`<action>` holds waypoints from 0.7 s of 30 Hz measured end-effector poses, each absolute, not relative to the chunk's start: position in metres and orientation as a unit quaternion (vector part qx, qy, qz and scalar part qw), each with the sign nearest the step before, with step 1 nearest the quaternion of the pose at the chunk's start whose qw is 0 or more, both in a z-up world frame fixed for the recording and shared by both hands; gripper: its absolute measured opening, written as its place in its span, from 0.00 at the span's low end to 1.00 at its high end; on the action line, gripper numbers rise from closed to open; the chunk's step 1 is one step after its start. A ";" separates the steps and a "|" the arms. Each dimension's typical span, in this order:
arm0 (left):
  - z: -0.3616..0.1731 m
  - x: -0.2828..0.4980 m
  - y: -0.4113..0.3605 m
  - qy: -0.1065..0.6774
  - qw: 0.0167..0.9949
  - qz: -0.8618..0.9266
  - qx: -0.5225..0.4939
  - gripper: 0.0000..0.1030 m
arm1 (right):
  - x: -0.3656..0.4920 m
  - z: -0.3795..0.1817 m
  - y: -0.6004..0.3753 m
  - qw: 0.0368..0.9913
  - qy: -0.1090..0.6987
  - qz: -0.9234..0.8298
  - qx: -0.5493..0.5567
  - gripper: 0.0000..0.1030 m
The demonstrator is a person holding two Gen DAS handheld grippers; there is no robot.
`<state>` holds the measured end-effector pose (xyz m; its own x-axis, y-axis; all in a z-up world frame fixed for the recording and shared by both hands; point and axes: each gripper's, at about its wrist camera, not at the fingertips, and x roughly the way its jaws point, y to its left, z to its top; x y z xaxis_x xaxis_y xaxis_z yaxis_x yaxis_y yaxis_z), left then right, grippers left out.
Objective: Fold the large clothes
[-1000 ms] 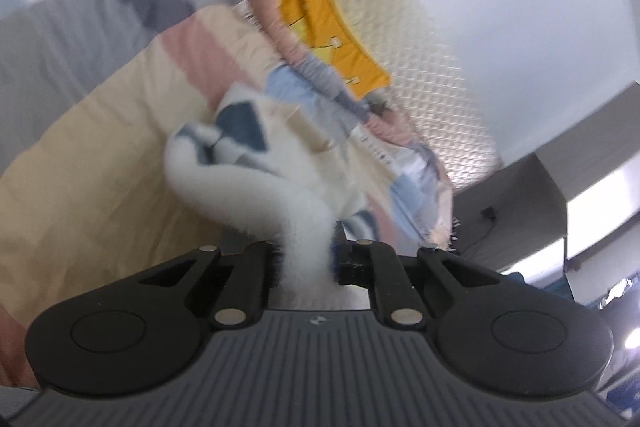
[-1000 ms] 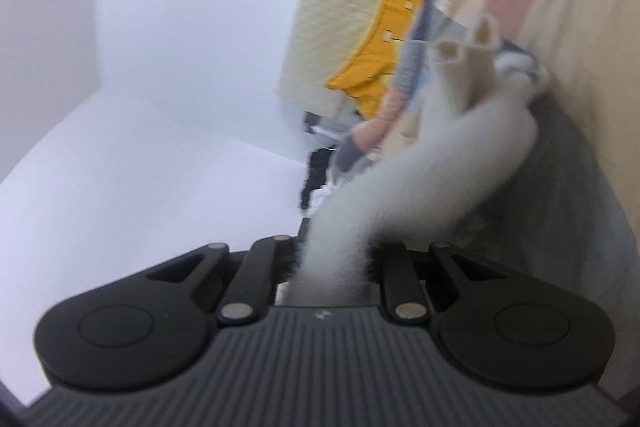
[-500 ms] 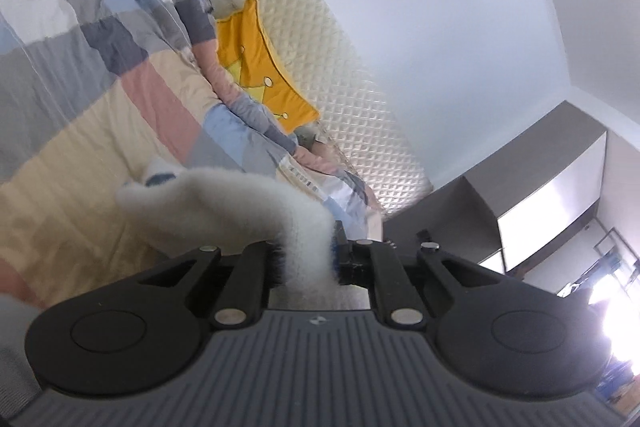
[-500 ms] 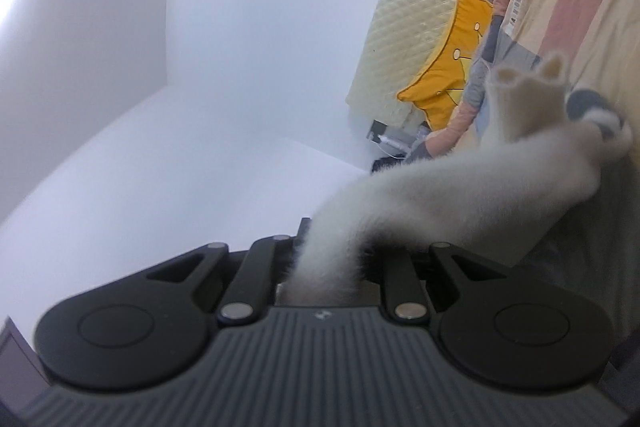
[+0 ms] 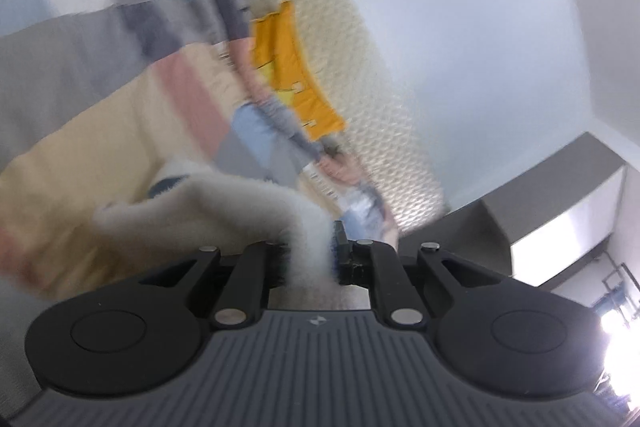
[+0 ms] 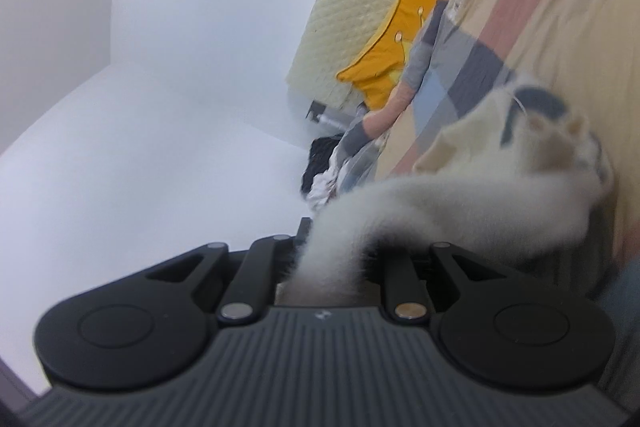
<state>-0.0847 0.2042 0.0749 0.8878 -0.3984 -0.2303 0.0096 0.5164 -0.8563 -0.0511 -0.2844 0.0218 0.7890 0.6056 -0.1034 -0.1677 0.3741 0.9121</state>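
Observation:
A fluffy white garment with cream and dark blue patches [image 5: 224,203] is held up over the bed. My left gripper [image 5: 310,255] is shut on one furry white edge of it. In the right wrist view the same garment [image 6: 460,195] stretches away to the right, and my right gripper [image 6: 332,259] is shut on another furry edge. The cloth hangs in a band between the two grippers above the patchwork quilt. The fingertips are hidden in the fur.
A patchwork quilt [image 5: 100,115] in cream, pink, grey and blue covers the bed. An orange cushion [image 5: 296,75] leans on the quilted cream headboard [image 5: 360,75]. A pile of clothes [image 6: 324,167] lies beside the bed. A grey cabinet [image 5: 540,203] stands at right.
Both grippers have swung with the garment still clamped; the views have tilted back down toward the quilt and the garment has bunched lower over it. The left view is blurred by motion.

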 end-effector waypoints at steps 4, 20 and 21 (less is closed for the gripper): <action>0.088 -0.038 0.182 0.172 0.882 -0.095 -0.428 0.13 | -0.004 0.024 -0.298 0.793 0.212 0.231 0.522 0.19; -0.021 0.176 0.169 0.270 0.903 -0.017 -0.334 0.13 | 0.188 -0.055 -0.296 0.799 0.325 0.099 0.497 0.19; -0.028 0.186 0.171 0.274 0.901 -0.016 -0.337 0.13 | 0.194 -0.060 -0.295 0.799 0.331 0.099 0.493 0.19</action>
